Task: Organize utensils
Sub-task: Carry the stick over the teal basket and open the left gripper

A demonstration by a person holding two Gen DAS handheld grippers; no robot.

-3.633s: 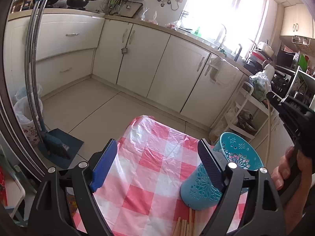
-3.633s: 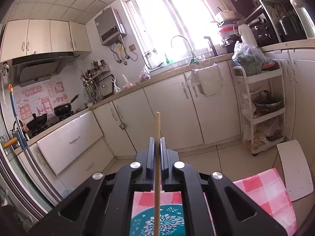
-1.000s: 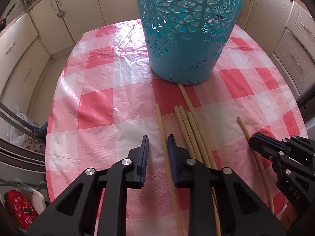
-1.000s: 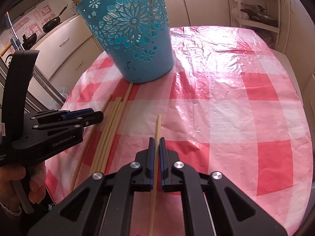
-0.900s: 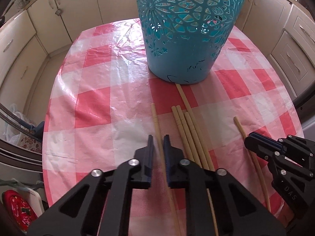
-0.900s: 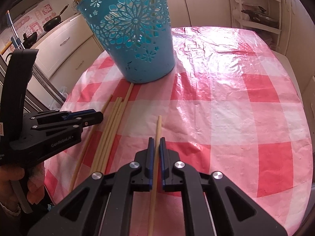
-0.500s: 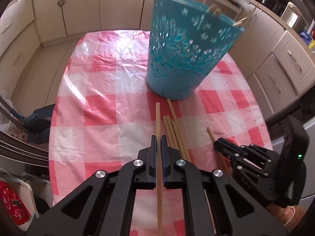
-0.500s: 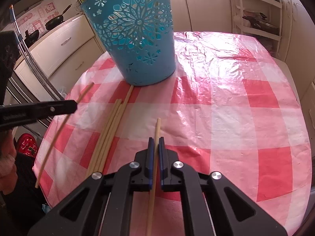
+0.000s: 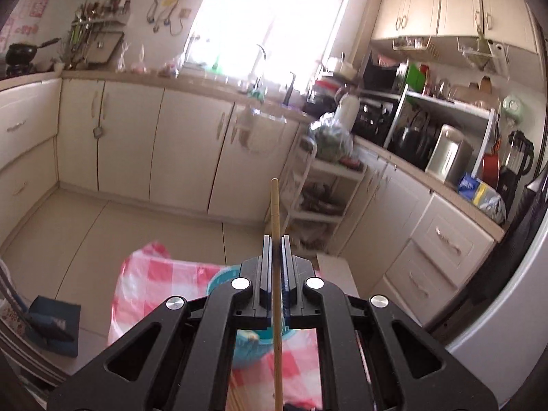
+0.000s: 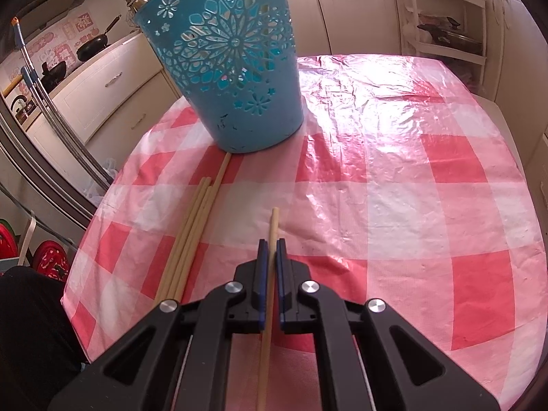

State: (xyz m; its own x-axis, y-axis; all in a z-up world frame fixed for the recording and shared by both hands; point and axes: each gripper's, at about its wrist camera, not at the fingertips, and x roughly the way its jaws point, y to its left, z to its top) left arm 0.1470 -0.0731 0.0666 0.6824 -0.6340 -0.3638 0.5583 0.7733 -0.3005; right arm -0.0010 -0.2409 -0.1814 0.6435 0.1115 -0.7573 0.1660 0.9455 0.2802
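Home kitchen: cabinets point(image 9: 191, 144), sink tap point(image 9: 262, 51), wok point(image 10: 92, 46).

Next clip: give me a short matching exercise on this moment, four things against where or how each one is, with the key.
Things:
1. chopstick in the left gripper
2. chopstick in the right gripper
3. loose chopsticks
4. blue basket

States:
A. stands upright on the checked tablecloth
B. lie side by side on the cloth, ungripped
C. clamped, tip up against the kitchen cabinets
D. clamped, low over the cloth, tip toward the basket

Pairs: 1-C, 2-D, 3-B, 4-A
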